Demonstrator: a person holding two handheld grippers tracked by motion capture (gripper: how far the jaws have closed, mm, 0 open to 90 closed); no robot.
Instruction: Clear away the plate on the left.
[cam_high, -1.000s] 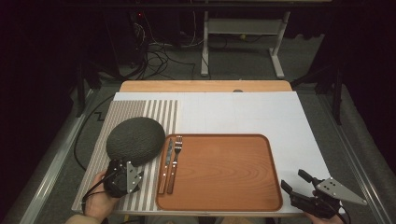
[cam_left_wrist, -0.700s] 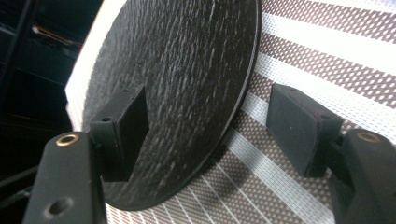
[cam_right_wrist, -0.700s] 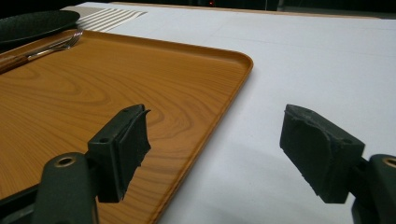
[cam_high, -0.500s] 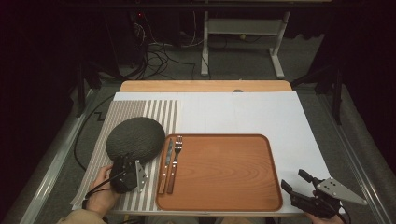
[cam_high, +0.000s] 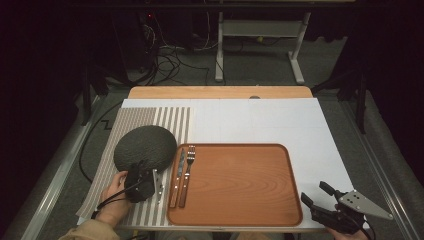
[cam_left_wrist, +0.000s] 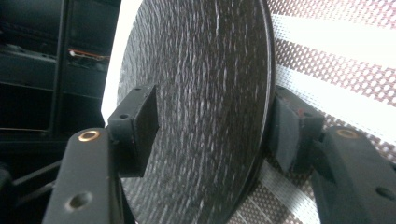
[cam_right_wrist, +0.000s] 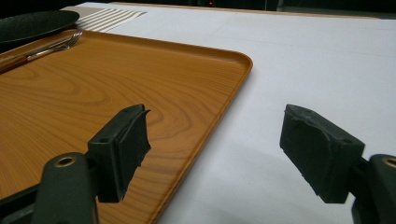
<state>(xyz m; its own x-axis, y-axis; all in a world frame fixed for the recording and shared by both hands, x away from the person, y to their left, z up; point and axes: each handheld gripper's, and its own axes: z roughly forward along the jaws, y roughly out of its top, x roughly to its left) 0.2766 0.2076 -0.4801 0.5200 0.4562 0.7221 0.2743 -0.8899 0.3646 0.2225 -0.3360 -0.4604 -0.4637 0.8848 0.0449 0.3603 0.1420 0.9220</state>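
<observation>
1. One change from a second ago: the left gripper (cam_high: 141, 176) has slid in from the striped placemat's (cam_high: 131, 120) near-left part to the near rim of the dark plate (cam_high: 145, 146); its jaws have just been closing, with the plate's edge between them.
2. Plate rim sits between the pads (cam_left_wrist: 140, 122): one pad over the plate's face, the other at its outer edge, by the placemat. Whether they press yet I cannot tell; a sliver of gap shows.
3. Plate: round, charcoal, rough ridged texture, lying on the placemat, left of the wooden tray (cam_high: 235, 182).
4. Right gripper (cam_high: 320, 196) unmoved at the tray's near-right corner, jaws wide, nothing between.
</observation>
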